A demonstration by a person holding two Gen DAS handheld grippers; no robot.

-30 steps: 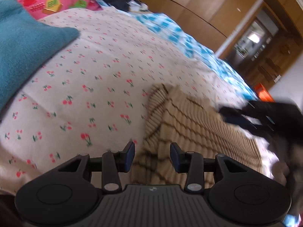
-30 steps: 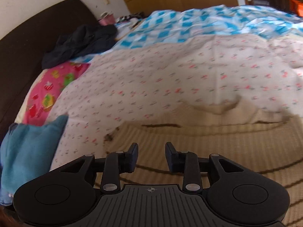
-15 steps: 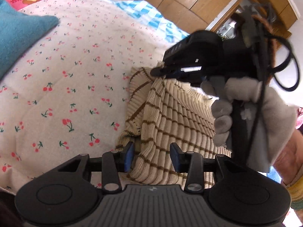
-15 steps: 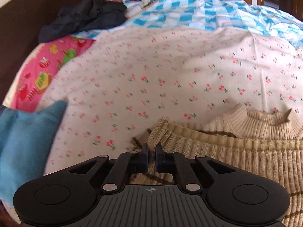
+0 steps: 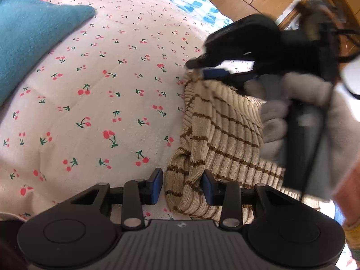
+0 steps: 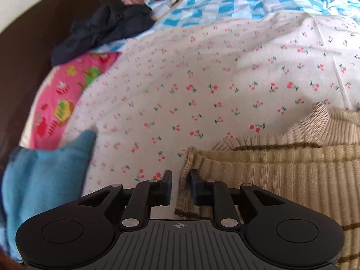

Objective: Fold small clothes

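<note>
Two grippers work at one striped sweater [image 5: 225,135] on a bed. The sweater is cream ribbed knit with thin brown lines, and it lies on a white quilt [image 5: 101,103] printed with small red cherries, toward the near edge of the bed.

In the left wrist view, the left gripper [image 5: 181,186] stands with its jaws moderately apart. A bunched fold of the sweater sits between them and touches the right pad; there is a gap between the cloth and the left pad, so the fold is not squeezed.

The right gripper [image 6: 181,187] has just been opening its jaws after a full close, and they now stand narrowly apart. In its own view a ribbed edge of the sweater runs up through the gap beside the right pad, while the left pad stands clear of it. From the left wrist view the right gripper [image 5: 209,67] appears blurred at the far edge of the sweater, held by a hand in a grey glove [image 5: 292,112]; whether the cloth is still pinched there cannot be told from that picture.

The sweater's ribbed collar [image 6: 324,121] rises at the right side of the right wrist view. A teal cloth [image 6: 42,175] lies on the quilt toward the left edge, well apart from the sweater. Beyond it is a pink patterned pillow [image 6: 63,99], a dark garment [image 6: 105,31] heaped by the brown headboard [image 6: 33,36], and a blue checked blanket [image 6: 236,2] across the far side of the bed.
</note>
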